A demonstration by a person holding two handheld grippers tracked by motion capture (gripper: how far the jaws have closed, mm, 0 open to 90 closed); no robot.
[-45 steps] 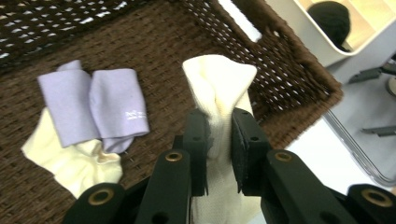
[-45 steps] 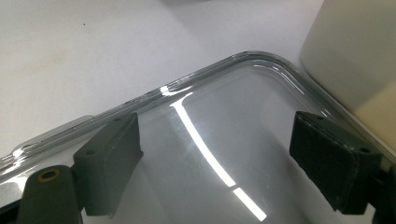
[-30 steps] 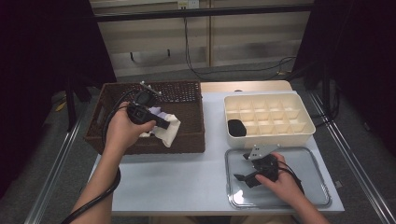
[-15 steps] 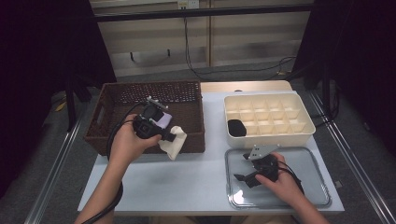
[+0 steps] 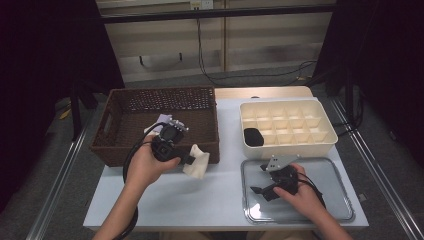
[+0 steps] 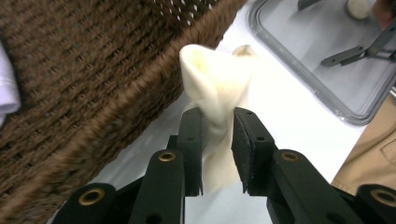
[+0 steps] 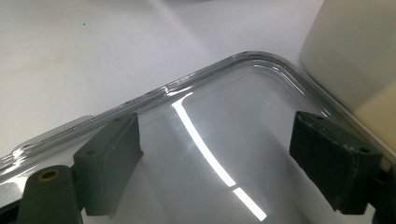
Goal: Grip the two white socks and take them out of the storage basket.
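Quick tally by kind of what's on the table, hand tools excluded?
Containers: 3 (brown wicker basket, cream divided plastic box, clear plastic tray)
Cloth pieces: 2 (cream cloth, white cloth)
Black item in the box: 1
Total: 6

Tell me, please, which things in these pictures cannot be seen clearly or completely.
- Cream cloth: in the left gripper view its lower part is hidden between the fingers of the left gripper.
- White item in the wicker basket: cut off by the left edge of the left gripper view, and partly behind the hand in the high view.
- Dark object in the compartment box: too small and dark in the high view to identify.
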